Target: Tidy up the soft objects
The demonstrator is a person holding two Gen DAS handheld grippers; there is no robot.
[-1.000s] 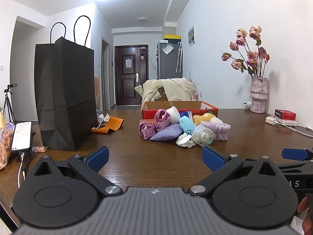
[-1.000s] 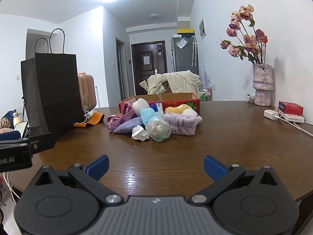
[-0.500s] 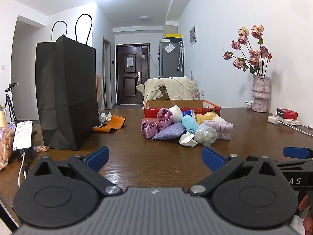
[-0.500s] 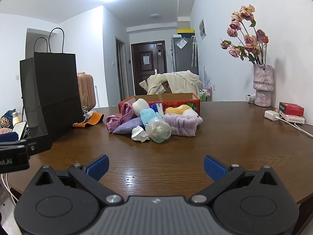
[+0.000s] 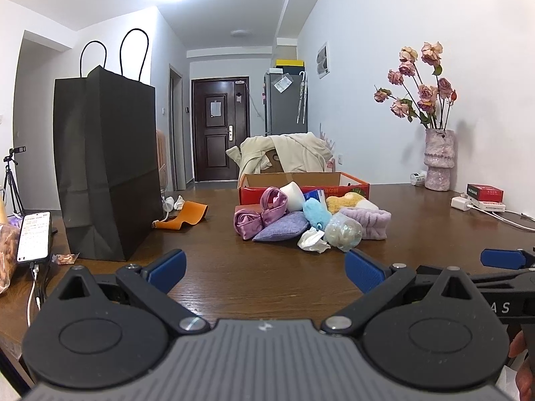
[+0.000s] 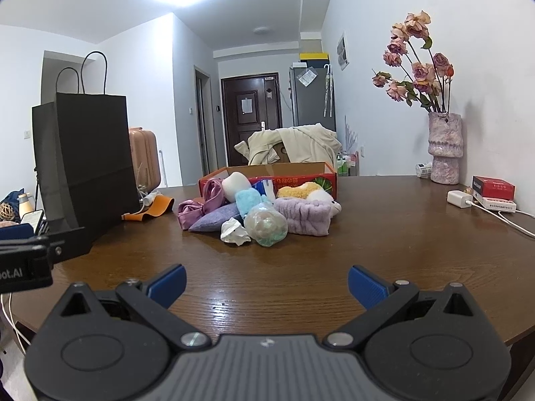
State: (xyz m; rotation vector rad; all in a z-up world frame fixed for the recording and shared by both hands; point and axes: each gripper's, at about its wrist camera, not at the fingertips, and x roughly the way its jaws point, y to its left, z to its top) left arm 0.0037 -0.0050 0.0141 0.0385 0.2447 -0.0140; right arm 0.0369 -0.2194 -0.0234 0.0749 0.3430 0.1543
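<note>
Left gripper [image 5: 264,269]: jaws spread wide, holding nothing, low in the left wrist frame above bare table [image 5: 234,277]. Right gripper [image 6: 265,282]: jaws likewise spread and empty, at the bottom of the right wrist frame.

Open room: a broad strip of bare wood lies between both grippers and the pile of soft objects [image 5: 311,220] at frame centre. In the right wrist view the table's near edge curves down at lower right, and the right half of the tabletop is bare up to the items along the wall.

Bounds: one black paper bag [image 5: 107,163] stands upright at left; one red cardboard box [image 5: 354,185] sits directly behind the pile, touching it.

Count in the pile, as far as can be told:
- one pink satin piece [image 5: 259,212]
- one lilac pouch [image 5: 284,227]
- one white sponge-like block [image 5: 292,193]
- one blue fluffy item [image 5: 316,212]
- one yellow plush [image 5: 344,200]
- one purple headband [image 5: 369,220]
- one clear-wrapped ball [image 5: 344,235]
- one crumpled white tissue [image 5: 312,242]

Others hidden behind cannot be counted.

Also: one phone [image 5: 33,237] at the left edge, one vase [image 5: 438,160] at right.
</note>
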